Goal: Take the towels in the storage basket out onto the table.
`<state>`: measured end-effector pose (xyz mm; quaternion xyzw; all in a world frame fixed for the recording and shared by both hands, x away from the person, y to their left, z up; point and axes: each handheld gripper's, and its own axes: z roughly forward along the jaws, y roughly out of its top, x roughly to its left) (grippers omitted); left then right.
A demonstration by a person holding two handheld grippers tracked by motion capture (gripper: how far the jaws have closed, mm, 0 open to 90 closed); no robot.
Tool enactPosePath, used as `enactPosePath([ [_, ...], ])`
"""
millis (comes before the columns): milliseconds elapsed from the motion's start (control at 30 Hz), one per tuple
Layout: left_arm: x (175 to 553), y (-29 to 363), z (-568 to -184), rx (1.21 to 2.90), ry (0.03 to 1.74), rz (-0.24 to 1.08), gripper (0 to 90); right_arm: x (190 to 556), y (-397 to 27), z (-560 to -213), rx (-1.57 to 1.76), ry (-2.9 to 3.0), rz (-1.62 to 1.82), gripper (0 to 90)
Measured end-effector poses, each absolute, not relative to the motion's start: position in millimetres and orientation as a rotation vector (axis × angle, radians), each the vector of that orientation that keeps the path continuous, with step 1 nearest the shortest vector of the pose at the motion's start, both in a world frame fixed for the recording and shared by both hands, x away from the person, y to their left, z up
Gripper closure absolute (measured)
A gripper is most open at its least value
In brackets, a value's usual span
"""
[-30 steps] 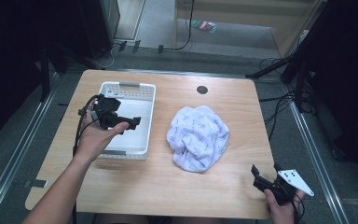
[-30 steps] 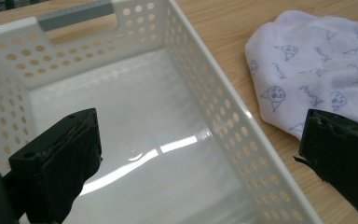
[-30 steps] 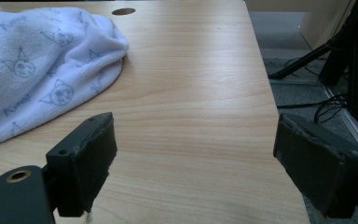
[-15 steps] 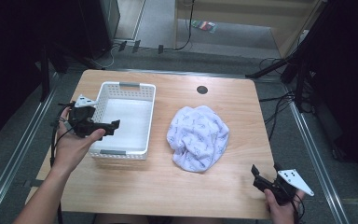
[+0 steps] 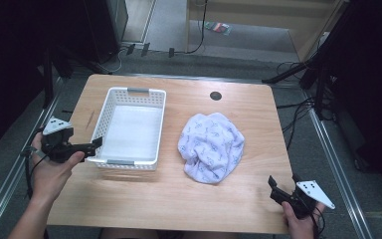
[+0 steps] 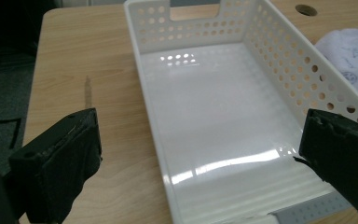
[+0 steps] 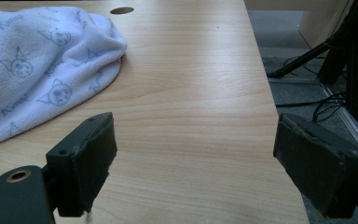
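1. With its jaws spread wide and nothing between them, the left gripper (image 5: 95, 143) hovers at the near left corner of the white perforated basket (image 5: 110, 106), which suggests it is free to steady or reach into that basket.
2. Equally wide apart and empty, the jaws of the right gripper (image 5: 282, 182) sit low at the table's near right corner, well apart from any object, apparently parked out of the way.
3. Beyond both tools, the basket stands empty on the left half of the wooden table (image 5: 243, 107), its long side running away from the person.
4. Just right of the basket, a crumpled white towel (image 5: 211, 147) printed with small cat faces lies heaped on the tabletop, seemingly the item meant for the basket.
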<state>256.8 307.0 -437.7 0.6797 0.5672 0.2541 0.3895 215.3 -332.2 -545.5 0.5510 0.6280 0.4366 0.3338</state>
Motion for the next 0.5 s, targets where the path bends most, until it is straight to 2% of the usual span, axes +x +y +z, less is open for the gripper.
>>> enactPosePath([
  [500, 226, 340, -467, 1.651, 1.463, 0.671, 0.0, 216, -332, -546, 1.434, 1.641, 1.138, 13.3],
])
